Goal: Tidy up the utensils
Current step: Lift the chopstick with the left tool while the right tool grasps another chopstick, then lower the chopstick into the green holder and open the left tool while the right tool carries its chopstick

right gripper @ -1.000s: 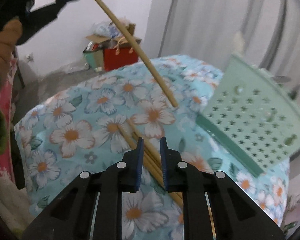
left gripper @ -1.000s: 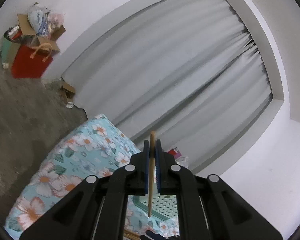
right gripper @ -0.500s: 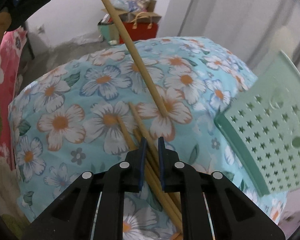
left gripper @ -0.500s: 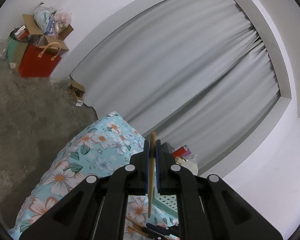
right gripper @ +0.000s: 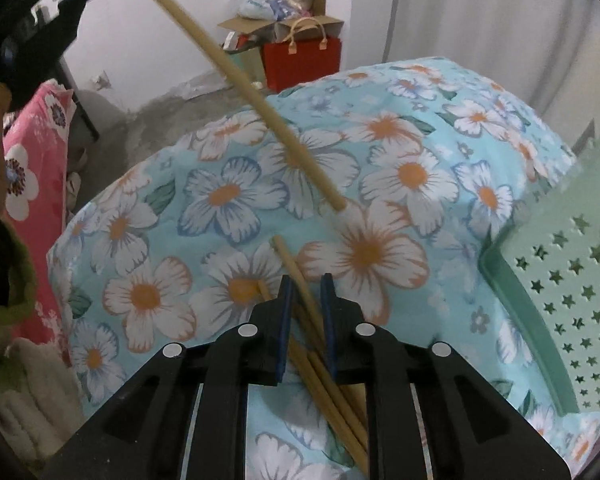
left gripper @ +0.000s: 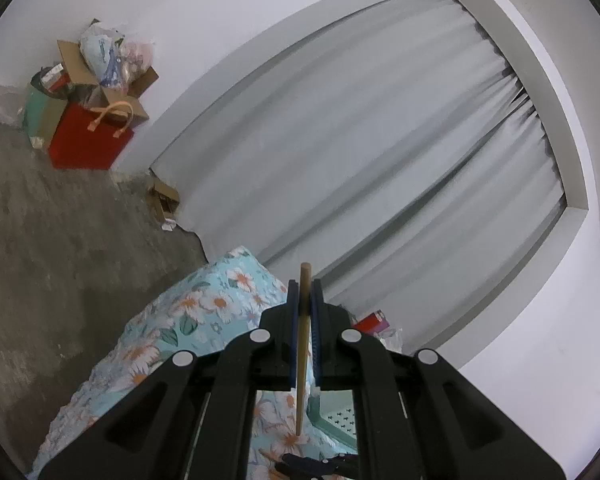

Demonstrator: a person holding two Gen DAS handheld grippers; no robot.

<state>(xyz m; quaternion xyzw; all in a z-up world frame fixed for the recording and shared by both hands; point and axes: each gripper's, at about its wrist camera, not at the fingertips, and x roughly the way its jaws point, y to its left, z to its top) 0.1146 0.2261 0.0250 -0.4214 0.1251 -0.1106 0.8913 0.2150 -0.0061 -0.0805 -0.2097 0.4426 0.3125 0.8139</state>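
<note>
A: Chopstick [left gripper: 303,344] pinched between closed fingers of left gripper [left gripper: 304,292], raised above floral cloth [right gripper: 172,208].
B: Noted. Right gripper [right gripper: 305,294] fingers parted, straddling loose chopsticks [right gripper: 320,364] lying on cloth; green basket [right gripper: 560,300] just right of them.

Soft, even daylight filters through the pale curtain [left gripper: 380,152] beyond the left tool [left gripper: 304,300], casting no hard shadows or glare. Both fisheye views bend strongly toward dark rounded corners. Beside the right tool [right gripper: 305,292], the basket [right gripper: 572,288] looks slightly blurred.
</note>
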